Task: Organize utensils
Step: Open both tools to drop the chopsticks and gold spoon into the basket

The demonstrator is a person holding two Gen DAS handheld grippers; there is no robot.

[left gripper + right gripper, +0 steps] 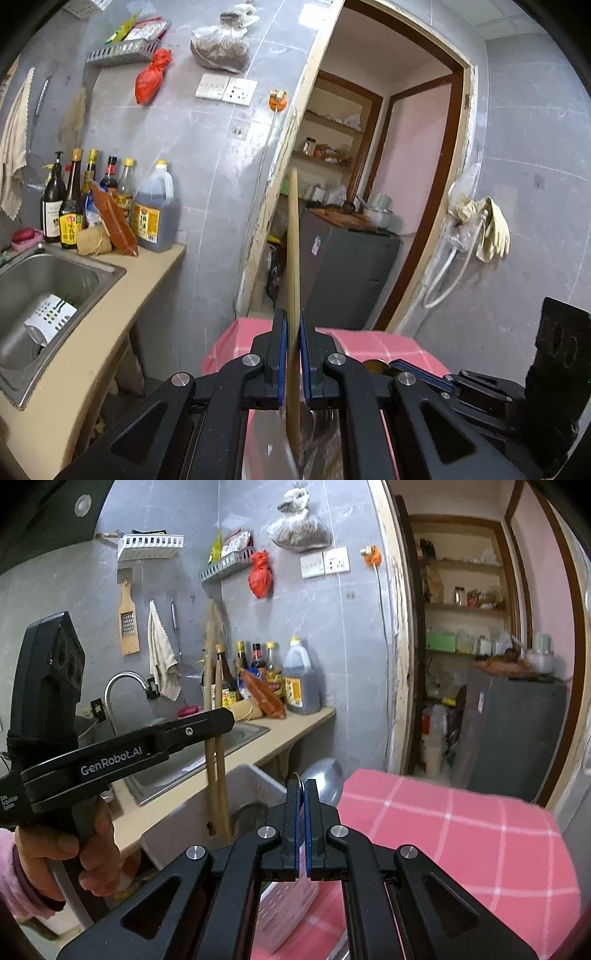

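A person works through a kitchen tidy-up with a tool in each hand. The left tool (292, 343) is clamped tight on a long wooden utensil handle (293, 258), which stands nearly upright between its blue pads; the right wrist view shows two such wooden sticks (216, 760) hanging from that tool, their lower ends reaching down to a grey bin (255, 786) set between the desk (295, 727) with the sink (55, 280) and the pink checked cloth (443, 830). The right tool (303, 805) is pinched almost closed on a thin handle, apparently that of the metal ladle (323, 779) whose rounded bowl shows just beyond its tips. A white perforated holder (51, 317) lies on its side in the sink, and another perforated white container (284, 912) sits below the right tool. The step in hand appears to be carrying the gathered utensils to a container. The next move likely calls for keeping the sticks vertical, lowering them into the chosen holder and only then easing the grip, with the ladle to follow.
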